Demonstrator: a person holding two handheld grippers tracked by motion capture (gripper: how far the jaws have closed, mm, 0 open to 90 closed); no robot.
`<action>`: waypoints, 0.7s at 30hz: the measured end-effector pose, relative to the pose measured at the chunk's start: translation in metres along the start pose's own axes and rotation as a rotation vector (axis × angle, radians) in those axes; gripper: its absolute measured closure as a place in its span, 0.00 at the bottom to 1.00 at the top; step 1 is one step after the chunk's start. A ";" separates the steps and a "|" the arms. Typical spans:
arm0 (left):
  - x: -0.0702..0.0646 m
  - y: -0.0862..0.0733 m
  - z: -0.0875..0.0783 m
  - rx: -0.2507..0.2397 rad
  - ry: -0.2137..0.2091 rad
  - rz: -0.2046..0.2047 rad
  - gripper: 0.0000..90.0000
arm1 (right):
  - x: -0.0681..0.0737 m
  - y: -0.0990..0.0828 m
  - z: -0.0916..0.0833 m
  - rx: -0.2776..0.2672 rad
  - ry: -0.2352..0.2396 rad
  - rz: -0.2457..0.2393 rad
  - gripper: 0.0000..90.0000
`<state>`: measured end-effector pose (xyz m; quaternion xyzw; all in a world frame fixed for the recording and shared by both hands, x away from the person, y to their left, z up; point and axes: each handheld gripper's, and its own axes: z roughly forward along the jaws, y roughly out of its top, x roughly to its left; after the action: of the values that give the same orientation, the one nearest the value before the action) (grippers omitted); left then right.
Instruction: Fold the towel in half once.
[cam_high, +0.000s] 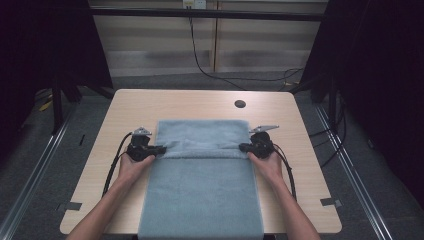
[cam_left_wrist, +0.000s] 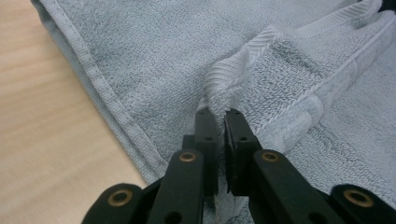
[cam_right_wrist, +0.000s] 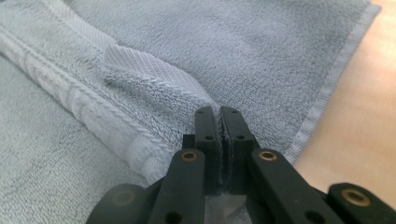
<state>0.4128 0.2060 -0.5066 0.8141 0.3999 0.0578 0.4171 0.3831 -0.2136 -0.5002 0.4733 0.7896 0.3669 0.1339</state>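
A grey-blue towel (cam_high: 202, 180) lies along the middle of the wooden table (cam_high: 295, 120), its near end running over the table's front edge and cut off by the bottom of the high view, so how far it hangs down cannot be told. Its far part is folded back toward the person, and the folded edge runs straight across between the two grippers. The left gripper (cam_high: 159, 149) sits at the towel's left border, the right gripper (cam_high: 243, 147) at its right border, each held by a hand whose forearm enters from below. In the left gripper view the jaws are clenched on a corner of the towel's hemmed band (cam_left_wrist: 224, 84), the cloth bunching up just above the tips. In the right gripper view the jaws likewise pinch the corner of the fold (cam_right_wrist: 187, 93), with a thin line of fabric between the pads. What lies under the folded layer is hidden
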 end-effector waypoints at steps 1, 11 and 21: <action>0.002 0.002 0.002 -0.001 0.012 0.012 0.95 | -0.003 0.004 0.004 -0.002 -0.004 0.005 0.97; 0.022 0.020 0.017 -0.017 0.058 -0.024 0.95 | -0.016 0.024 0.028 -0.051 -0.045 0.065 0.97; 0.032 0.037 0.016 -0.061 0.043 -0.096 0.95 | -0.026 0.033 0.027 -0.089 -0.045 0.124 0.97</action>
<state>0.4636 0.2060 -0.4976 0.7794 0.4454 0.0675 0.4354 0.4330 -0.2144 -0.4992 0.5231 0.7383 0.3985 0.1498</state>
